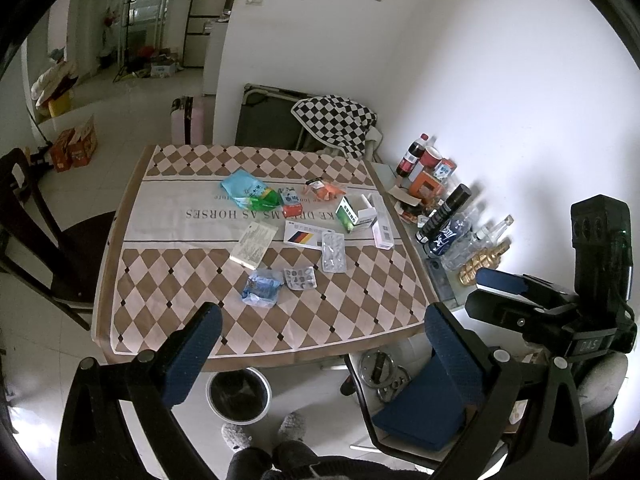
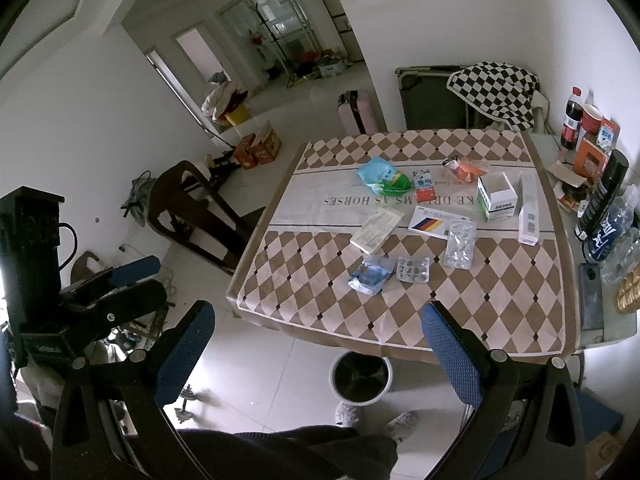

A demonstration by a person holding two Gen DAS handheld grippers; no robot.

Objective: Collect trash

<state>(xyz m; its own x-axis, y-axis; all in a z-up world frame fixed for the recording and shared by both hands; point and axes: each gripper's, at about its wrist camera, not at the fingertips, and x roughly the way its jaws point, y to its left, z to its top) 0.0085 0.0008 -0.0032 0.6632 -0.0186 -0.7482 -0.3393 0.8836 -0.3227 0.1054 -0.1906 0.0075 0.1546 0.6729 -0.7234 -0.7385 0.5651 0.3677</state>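
Checkered table [image 1: 360, 312] holds wrappers [image 1: 261, 289] ahead of both tongs, left [image 1: 320, 344] and right [image 2: 316, 340], spread apart, empty; bin [image 2: 360, 376] below.

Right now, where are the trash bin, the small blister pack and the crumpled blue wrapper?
trash bin [image 2: 360, 380], right wrist view, on the dark liner inside the white rim.
small blister pack [image 1: 299, 278], left wrist view, centre of the foil sheet.
crumpled blue wrapper [image 1: 261, 289], left wrist view, middle of the crinkled plastic.
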